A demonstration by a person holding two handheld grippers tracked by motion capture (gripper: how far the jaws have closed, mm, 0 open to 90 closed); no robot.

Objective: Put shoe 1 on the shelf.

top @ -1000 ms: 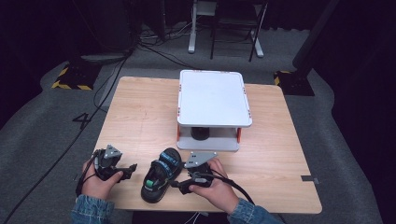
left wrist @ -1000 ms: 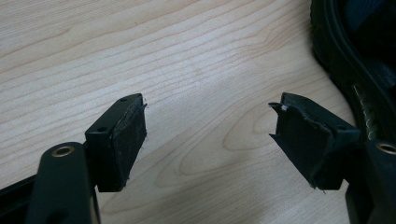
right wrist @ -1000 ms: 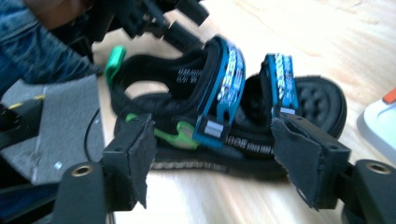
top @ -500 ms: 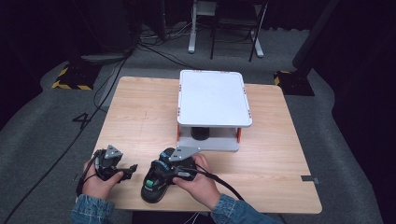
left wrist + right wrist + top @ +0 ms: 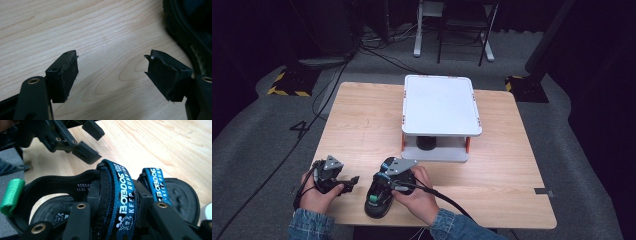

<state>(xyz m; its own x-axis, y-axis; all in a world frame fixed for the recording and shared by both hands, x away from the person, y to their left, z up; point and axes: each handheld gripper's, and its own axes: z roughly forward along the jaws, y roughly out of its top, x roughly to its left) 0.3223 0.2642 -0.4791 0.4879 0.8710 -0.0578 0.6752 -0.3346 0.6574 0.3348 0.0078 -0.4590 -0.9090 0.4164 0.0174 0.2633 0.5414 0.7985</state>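
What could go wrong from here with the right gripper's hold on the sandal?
1. The right gripper has been closing on one blue strap of the sandal, so the sandal may swing or twist when lifted.
2. The sandal lies at the table's near edge; a slip might drop it off.
3. The open left gripper sits close beside and might get bumped.

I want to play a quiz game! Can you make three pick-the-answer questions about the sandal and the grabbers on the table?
1. Where is the sandal?
A) near the table's front edge
B) on the white stand
C) on the floor

2. What colour is the sandal's heel loop?
A) red
B) green
C) yellow

3. What is the right gripper doing?
A) hanging open over bare wood
B) lying on the stand
C) closing on a blue strap

Answers: 1 A, it sits by the person's hands; 2 B, the loop is bright green; 3 C, its pads press the strap from both sides.
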